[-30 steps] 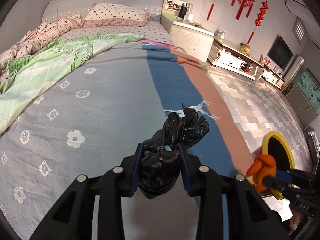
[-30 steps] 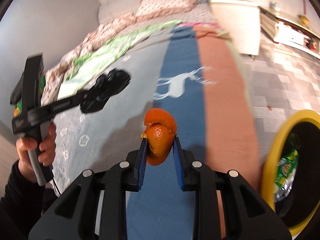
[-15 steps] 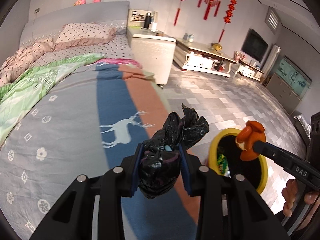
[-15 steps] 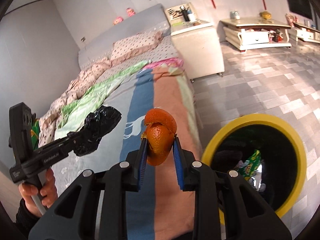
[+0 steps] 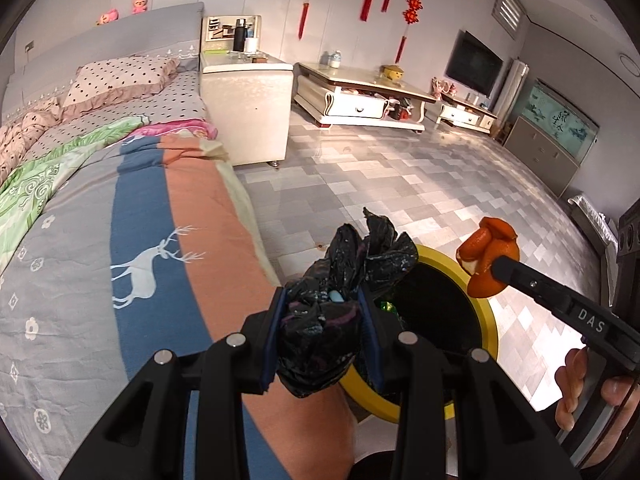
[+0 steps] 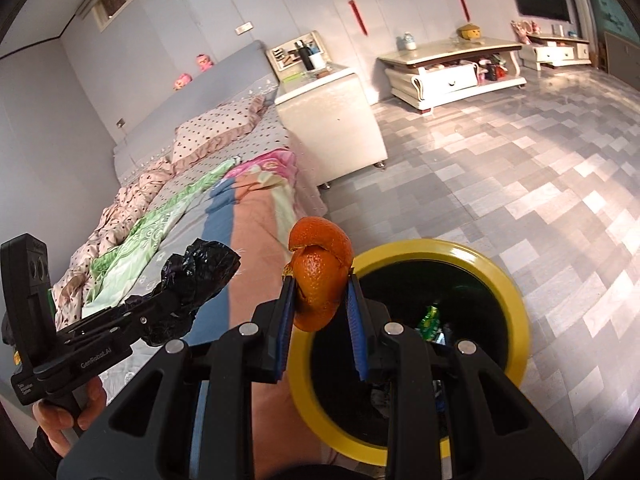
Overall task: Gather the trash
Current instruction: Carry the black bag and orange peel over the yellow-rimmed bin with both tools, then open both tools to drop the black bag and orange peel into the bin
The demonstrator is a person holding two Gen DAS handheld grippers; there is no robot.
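My left gripper [image 5: 324, 300] is shut on a crumpled black plastic bag [image 5: 340, 292], held in the air over the near rim of a yellow-rimmed black bin [image 5: 486, 312] on the floor beside the bed. My right gripper [image 6: 320, 292] is shut on a piece of orange peel [image 6: 320, 276], which hangs at the left rim of the same bin [image 6: 516, 308]. Each view also catches the other tool: the peel [image 5: 486, 260] to the right, the bag [image 6: 196, 276] to the left. A green wrapper [image 6: 430, 316] lies inside the bin.
The bed [image 5: 120, 240] with its grey, blue and terracotta cover fills the left. A white bedside cabinet [image 5: 244, 112] stands at its head, and a low white TV stand [image 5: 360, 96] lines the far wall. Grey tiled floor [image 6: 500, 168] spreads beyond the bin.
Both grippers have swung from over the bed toward the floor, each keeping its load. The bin has come from the right edge to just under the bag and the peel.
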